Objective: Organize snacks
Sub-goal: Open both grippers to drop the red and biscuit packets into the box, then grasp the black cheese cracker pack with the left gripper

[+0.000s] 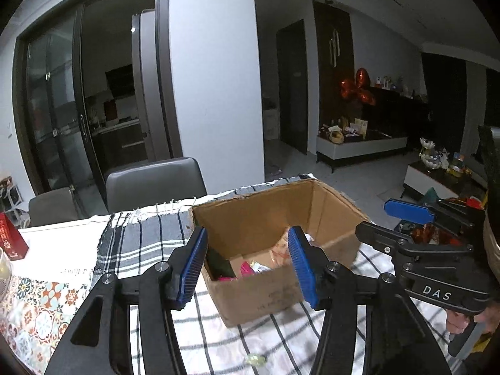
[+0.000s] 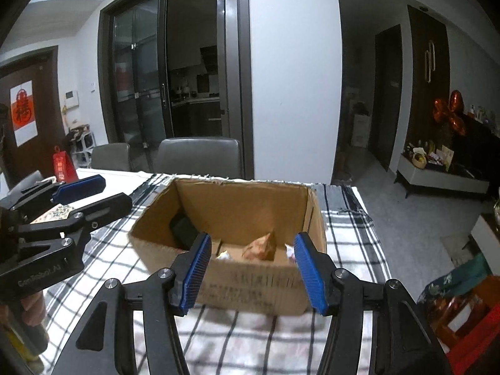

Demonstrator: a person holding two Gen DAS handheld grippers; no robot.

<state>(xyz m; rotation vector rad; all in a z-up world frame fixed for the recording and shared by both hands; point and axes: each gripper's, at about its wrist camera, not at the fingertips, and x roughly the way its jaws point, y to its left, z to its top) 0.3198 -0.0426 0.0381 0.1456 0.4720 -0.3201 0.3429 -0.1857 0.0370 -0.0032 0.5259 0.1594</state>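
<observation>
An open cardboard box [image 1: 259, 293] [image 2: 250, 290] stands on a plaid cloth. Inside lie a dark packet [image 1: 220, 264] [image 2: 182, 229], a pink packet [image 1: 247, 270] and an orange-white wrapper [image 1: 278, 250] [image 2: 261, 247]. My left gripper [image 1: 248, 264] [image 2: 93, 197] hangs over the box's near left side. It is open, with nothing between its blue pads. My right gripper [image 2: 252, 270] [image 1: 393, 223] hovers in front of the box's near wall, open and empty too. A small wrapped sweet [image 1: 256, 358] lies on the cloth in front of the box.
The plaid cloth [image 2: 103, 259] covers the table, with a patterned cloth [image 1: 37, 306] to its left. A red box [image 1: 9, 240] [image 2: 64, 165] stands at the far left. Two grey chairs [image 2: 200, 153] sit behind the table. A red basket with goods [image 2: 462, 318] is at the right.
</observation>
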